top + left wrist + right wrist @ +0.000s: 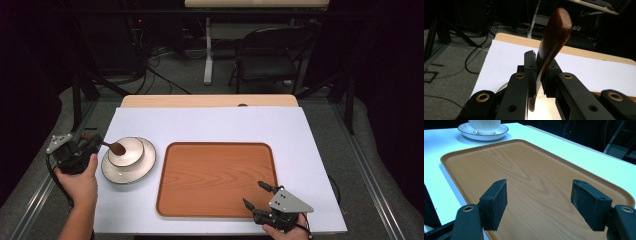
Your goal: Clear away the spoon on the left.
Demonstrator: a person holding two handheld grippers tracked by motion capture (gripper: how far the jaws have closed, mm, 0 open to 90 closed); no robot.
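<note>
Left gripper [90, 141] pinches a wooden spoon [113, 146] over the bowl [126, 150] (probably not touching it). Right gripper [257, 195] hangs spread wide above the tray [215, 210].

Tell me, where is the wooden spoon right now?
The wooden spoon is at the table's left in the high view, pinched by its handle in the left claw, with its dark head over the white bowl that sits on a saucer.

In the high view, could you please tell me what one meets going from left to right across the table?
Left gripper shut on a wooden spoon → bowl on a plate → wooden tray → right gripper, jaws open.
</note>
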